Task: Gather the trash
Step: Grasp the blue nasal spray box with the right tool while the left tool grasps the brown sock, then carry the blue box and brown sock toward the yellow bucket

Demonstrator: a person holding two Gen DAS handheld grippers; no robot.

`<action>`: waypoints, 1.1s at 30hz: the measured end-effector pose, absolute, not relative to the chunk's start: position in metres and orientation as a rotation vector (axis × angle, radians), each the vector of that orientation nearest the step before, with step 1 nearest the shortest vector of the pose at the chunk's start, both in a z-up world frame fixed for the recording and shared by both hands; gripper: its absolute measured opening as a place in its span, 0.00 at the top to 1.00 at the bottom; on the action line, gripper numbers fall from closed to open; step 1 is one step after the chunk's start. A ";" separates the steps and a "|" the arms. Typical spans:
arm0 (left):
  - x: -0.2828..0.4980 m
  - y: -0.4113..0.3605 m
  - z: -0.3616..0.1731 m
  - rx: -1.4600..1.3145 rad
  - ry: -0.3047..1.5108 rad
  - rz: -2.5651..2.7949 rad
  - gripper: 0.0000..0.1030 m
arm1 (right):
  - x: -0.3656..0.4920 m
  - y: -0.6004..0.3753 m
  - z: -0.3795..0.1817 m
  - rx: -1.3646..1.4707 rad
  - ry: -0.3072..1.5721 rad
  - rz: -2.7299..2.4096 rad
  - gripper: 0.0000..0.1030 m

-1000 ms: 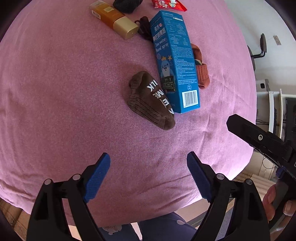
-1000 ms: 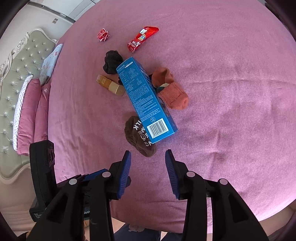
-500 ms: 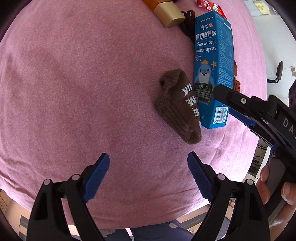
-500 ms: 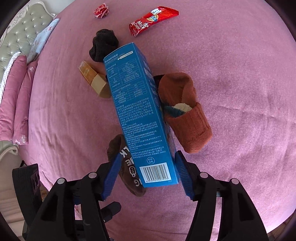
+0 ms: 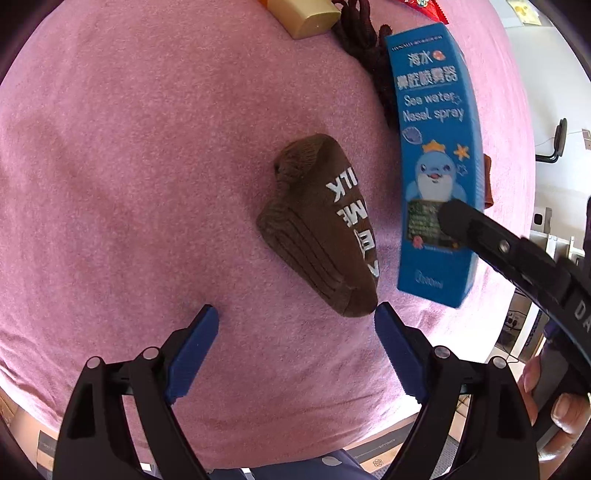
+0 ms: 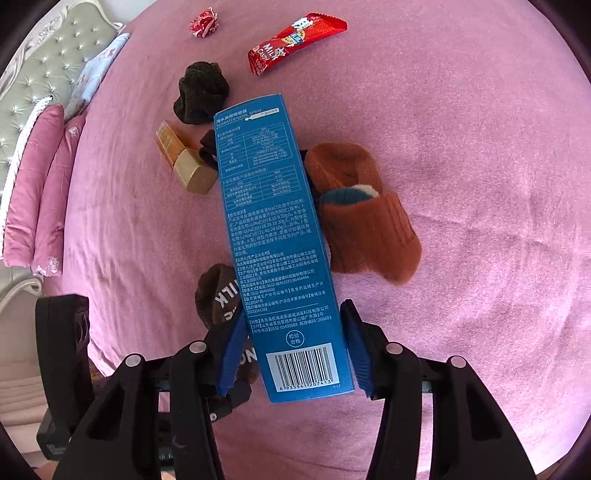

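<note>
On a bed spread with a pink blanket [image 6: 461, 184], my left gripper [image 5: 295, 328] hovers with its blue fingers [image 5: 192, 347] spread wide and holding nothing, their tips just short of the cuff end of a brown sock [image 5: 325, 229] printed with white letters. At the far left of the right wrist view, pink pillows [image 6: 33, 206] lean against a tufted headboard [image 6: 48, 62]. Moving right across the blanket lie a crumpled red wrapper [image 6: 204, 24], a black balled sock [image 6: 201, 92] and an orange tube with a gold cap [image 6: 183, 162], the tube just beside a dark cord [image 5: 365, 44] that runs under the box. In the middle, my right gripper [image 6: 291, 347] has its fingers [image 6: 232, 354] pressed against both long sides of the blue nasal spray box [image 6: 273, 240] at its barcode end, gripping it; the box stretches away from me, its near end lying over part of the brown sock, while its far end points toward the black sock. A red candy wrapper [image 6: 295, 40] lies well beyond it. Tight against the box's right side sits a rust-orange sock [image 6: 365, 218] with a blue-and-white piece tucked in its opening.
</note>
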State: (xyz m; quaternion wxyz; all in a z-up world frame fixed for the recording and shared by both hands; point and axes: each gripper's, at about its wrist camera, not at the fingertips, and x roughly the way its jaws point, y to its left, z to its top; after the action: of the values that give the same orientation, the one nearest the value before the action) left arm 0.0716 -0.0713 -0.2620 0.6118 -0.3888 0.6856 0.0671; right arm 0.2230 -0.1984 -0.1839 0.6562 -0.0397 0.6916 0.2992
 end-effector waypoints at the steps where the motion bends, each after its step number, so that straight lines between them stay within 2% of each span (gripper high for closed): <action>1: 0.074 -0.073 -0.264 -0.904 1.582 0.160 0.15 | 0.224 -0.204 -0.182 -0.076 1.571 0.683 0.53; 5: 0.082 -0.081 -0.265 -0.937 1.579 0.192 0.12 | 0.229 -0.226 -0.181 0.002 1.605 0.691 0.53; 13: 0.085 -0.075 -0.276 -1.034 1.607 0.333 0.12 | 0.231 -0.248 -0.185 0.078 1.638 0.698 0.53; 21: 0.102 -0.093 -0.281 -0.877 1.693 0.502 0.29 | 0.231 -0.244 -0.186 0.101 1.646 0.703 0.53; 24: 0.110 -0.108 -0.274 -0.823 1.688 0.525 0.49 | 0.230 -0.244 -0.186 0.104 1.648 0.707 0.53; 25: 0.109 -0.105 -0.271 -0.810 1.685 0.521 0.60 | 0.229 -0.244 -0.186 0.102 1.647 0.710 0.53; 26: 0.109 -0.103 -0.269 -0.794 1.681 0.514 0.78 | 0.228 -0.244 -0.185 0.101 1.648 0.712 0.53; 28: 0.106 -0.094 -0.264 -0.799 1.664 0.469 0.90 | 0.224 -0.244 -0.183 0.100 1.647 0.716 0.53; 33: 0.087 -0.067 -0.245 -0.808 1.614 0.366 0.93 | 0.215 -0.245 -0.174 0.121 1.641 0.719 0.53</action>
State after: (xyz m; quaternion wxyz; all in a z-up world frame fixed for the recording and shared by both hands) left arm 0.0866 -0.0667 -0.2446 0.6052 -0.3491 0.6978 0.1582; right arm 0.2146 -0.2446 -0.1736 0.6235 0.0525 0.7145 0.3129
